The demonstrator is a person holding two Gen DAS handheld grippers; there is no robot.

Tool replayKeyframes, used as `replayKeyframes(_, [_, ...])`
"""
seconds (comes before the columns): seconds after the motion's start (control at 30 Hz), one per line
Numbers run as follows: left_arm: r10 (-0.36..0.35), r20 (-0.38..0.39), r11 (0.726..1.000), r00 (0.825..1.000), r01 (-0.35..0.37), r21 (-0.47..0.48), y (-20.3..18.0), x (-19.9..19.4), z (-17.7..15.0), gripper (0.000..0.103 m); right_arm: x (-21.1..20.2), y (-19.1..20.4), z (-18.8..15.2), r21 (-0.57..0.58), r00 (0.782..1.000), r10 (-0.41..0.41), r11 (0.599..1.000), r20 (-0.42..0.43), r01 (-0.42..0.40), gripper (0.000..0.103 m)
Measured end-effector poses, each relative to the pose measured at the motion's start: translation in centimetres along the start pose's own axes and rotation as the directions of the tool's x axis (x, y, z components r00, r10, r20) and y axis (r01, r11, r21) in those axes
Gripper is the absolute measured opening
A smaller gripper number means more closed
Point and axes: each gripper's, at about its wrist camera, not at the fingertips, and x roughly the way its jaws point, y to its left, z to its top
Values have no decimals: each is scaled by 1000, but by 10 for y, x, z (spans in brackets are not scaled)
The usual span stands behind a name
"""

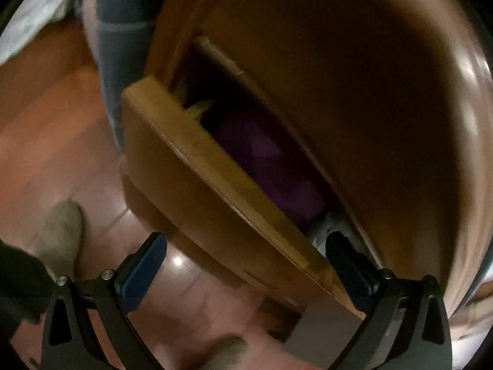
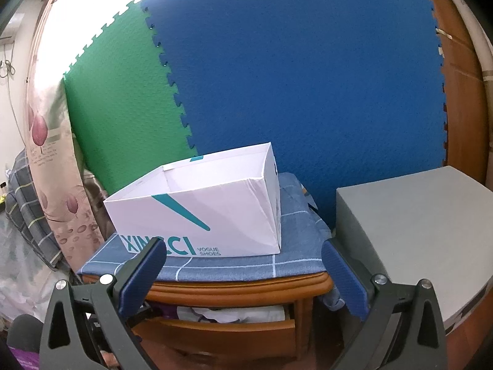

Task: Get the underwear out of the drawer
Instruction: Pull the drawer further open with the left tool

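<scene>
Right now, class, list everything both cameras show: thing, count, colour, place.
drawer: one, tan wood, pulled partly open under the nightstand top
purple cloth: one, in the drawer
white cloth: one, in the drawer
shoebox: one, white and teal, open, on the blue cloth
blue cloth: one, checked, covers the nightstand top
grey box: one, right of the nightstand
foam mats: two, green and blue, behind
curtain: one, floral, left
left gripper: open, straddling the drawer front
right gripper: open, empty
</scene>
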Motion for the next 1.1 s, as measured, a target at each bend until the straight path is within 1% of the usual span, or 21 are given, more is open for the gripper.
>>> replayKeyframes(0.03, [4, -6, 1000, 1000, -4, 1, 0, 1, 3, 103, 0, -1, 0, 4, 1000, 1, 1000, -3, -1, 103])
replayKeyframes(0.07, [26, -6, 1000, 1000, -26, 13, -2, 2, 6, 103, 1, -1, 0, 8, 1000, 3, 1000, -5, -3, 103])
replayKeyframes(0.13, [108, 30, 994, 994, -109, 32, -10, 0, 8, 103, 2, -2, 0, 14, 1000, 4, 1000, -11, -4, 103])
replayKeyframes(0.17, [129, 42, 991, 991, -130, 33, -14, -1, 9, 103, 2, -2, 0, 15, 1000, 5, 1000, -13, -5, 103])
replayKeyframes(0.2, [143, 53, 989, 988, -145, 30, -14, -1, 8, 103, 2, -1, 0, 15, 1000, 6, 1000, -14, -5, 103])
replayKeyframes(0.27, [143, 45, 989, 989, -145, 31, -17, 0, 6, 100, 2, 0, -1, 10, 1000, 7, 1000, -15, -7, 103])
replayKeyframes(0.33, [162, 45, 984, 986, -165, 63, -22, -1, 8, 99, 3, 1, -1, 2, 1000, 9, 1000, -20, -9, 103])
replayKeyframes(0.4, [197, 62, 975, 978, -203, 95, -28, -2, 4, 98, 4, 2, -2, 1, 1000, 9, 1000, -26, -9, 103])
replayKeyframes(0.5, [199, 36, 977, 979, -201, 73, -24, -2, 0, 98, 7, 1, -3, 7, 999, 10, 1000, -43, -10, 103])
replayKeyframes(0.6, [220, 32, 971, 975, -222, 92, -19, 0, -2, 98, 8, 0, -3, 10, 999, 9, 1000, -52, -8, 103])
replayKeyframes(0.7, [218, 11, 972, 976, -218, 84, -16, 4, -4, 98, 7, 0, -4, 7, 999, 6, 1000, -48, -6, 103])
replayKeyframes(0.8, [239, 21, 964, 971, -240, 117, -17, 2, -10, 98, 7, 1, -5, -1, 998, 4, 1000, -55, -4, 103])
replayKeyframes(0.93, [242, 12, 961, 970, -242, 134, -19, 2, -11, 98, 7, 1, -6, -4, 998, 0, 1000, -60, 0, 103])
replayKeyframes(1.1, [252, -2, 955, 968, -248, 160, -12, -8, -19, 98, 9, 0, -6, -11, 998, -7, 1000, -66, 6, 103])
